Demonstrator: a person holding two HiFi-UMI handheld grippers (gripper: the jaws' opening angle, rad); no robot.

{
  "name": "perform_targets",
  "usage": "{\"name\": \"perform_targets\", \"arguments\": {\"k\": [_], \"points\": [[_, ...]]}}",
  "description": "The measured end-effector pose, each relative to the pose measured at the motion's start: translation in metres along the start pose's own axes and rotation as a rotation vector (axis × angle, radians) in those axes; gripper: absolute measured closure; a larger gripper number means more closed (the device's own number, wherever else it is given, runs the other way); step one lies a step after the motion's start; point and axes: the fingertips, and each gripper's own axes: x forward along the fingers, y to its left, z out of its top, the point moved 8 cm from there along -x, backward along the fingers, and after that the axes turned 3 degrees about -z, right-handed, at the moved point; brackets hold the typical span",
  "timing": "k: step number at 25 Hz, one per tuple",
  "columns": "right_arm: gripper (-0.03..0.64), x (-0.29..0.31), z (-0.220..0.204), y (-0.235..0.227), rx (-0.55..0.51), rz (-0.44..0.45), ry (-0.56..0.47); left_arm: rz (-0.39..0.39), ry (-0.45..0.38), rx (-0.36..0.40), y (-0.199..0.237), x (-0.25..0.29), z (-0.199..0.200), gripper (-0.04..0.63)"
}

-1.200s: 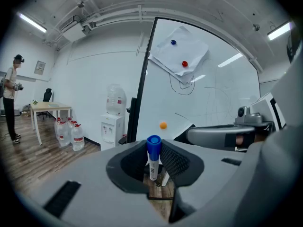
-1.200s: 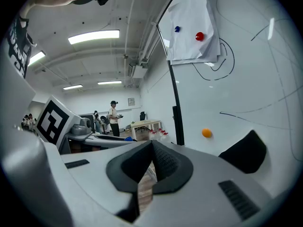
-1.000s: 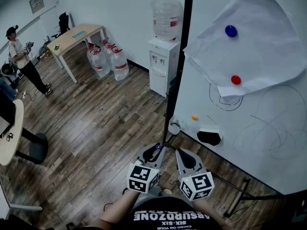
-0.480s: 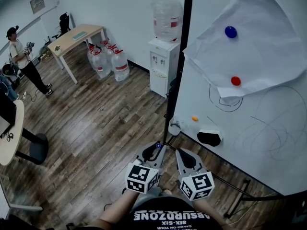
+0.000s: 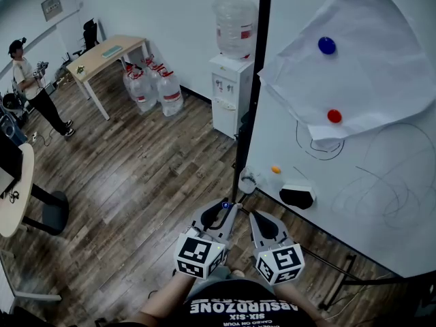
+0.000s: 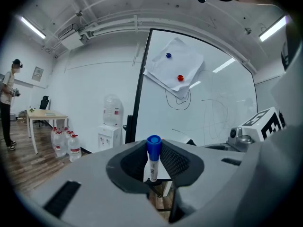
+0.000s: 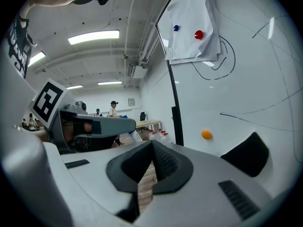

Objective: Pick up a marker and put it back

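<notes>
A white marker with a blue cap [image 6: 152, 160] stands upright between the pads of my left gripper [image 6: 152, 148], which is shut on its barrel. In the head view the blue cap [image 5: 224, 205] shows at the tip of the left gripper [image 5: 222, 211], held low in front of the person, near the whiteboard's [image 5: 381, 182] left edge. My right gripper [image 5: 261, 222] is close beside it on the right. The right gripper [image 7: 152, 145] is shut, with its pads meeting and nothing between them.
The scribbled whiteboard carries a pinned paper sheet [image 5: 354, 60], a blue magnet [image 5: 326, 45], a red magnet [image 5: 334, 116], an orange magnet [image 5: 276, 169] and a black eraser [image 5: 297, 195]. A water dispenser [image 5: 231, 94], spare bottles [image 5: 153, 87], a table [image 5: 109, 52] and a person [image 5: 30, 80] are farther off.
The left gripper has drifted slightly to the left, still holding the marker. The right gripper has barely moved.
</notes>
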Motion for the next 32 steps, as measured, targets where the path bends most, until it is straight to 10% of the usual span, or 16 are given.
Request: {"name": "perform_targets", "arguments": {"k": [32], "points": [[0.62,0.01,0.012,-0.037,0.007,-0.075,-0.019,-0.068,-0.127,0.097,0.005,0.049,0.054,0.508]]}}
